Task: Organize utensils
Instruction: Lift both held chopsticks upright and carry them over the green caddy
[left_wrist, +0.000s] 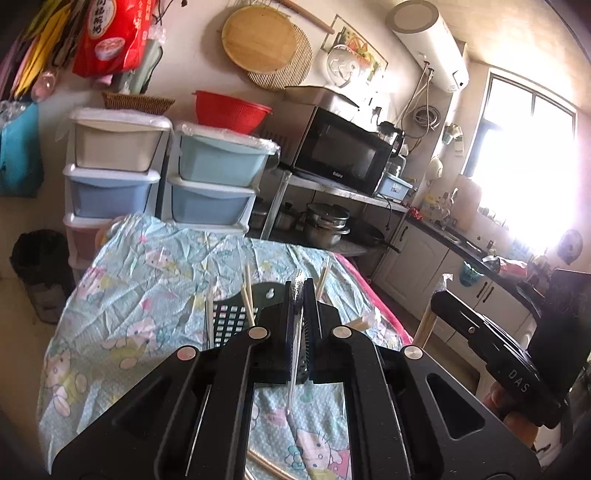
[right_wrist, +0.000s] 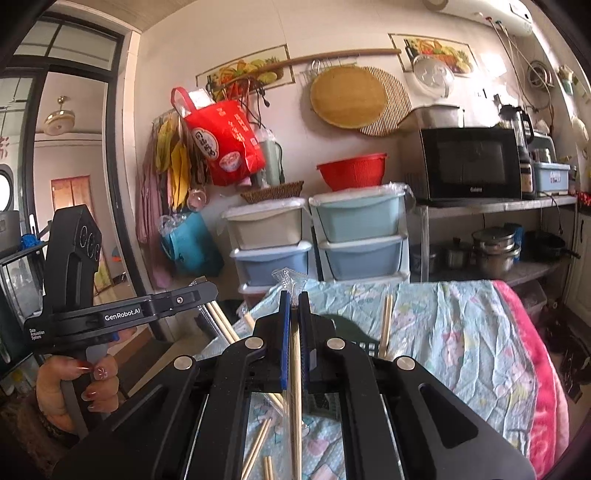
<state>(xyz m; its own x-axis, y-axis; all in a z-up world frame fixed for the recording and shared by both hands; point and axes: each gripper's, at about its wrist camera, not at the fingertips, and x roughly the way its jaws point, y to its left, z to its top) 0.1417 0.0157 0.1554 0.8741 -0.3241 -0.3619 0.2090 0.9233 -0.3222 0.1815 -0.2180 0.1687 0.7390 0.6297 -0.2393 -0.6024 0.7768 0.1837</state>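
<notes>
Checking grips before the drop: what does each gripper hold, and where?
Each is shut on wrapped chopsticks, clamped near the top end, wrapper tips poking above the jaws.

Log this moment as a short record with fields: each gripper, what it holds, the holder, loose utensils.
left gripper: shut on wrapped chopsticks
right gripper: shut on second wrapped chopsticks
holder: dark slotted utensil basket on the tablecloth, several chopsticks standing in it
loose utensils: bare chopsticks lying on the cloth below the right gripper
</notes>
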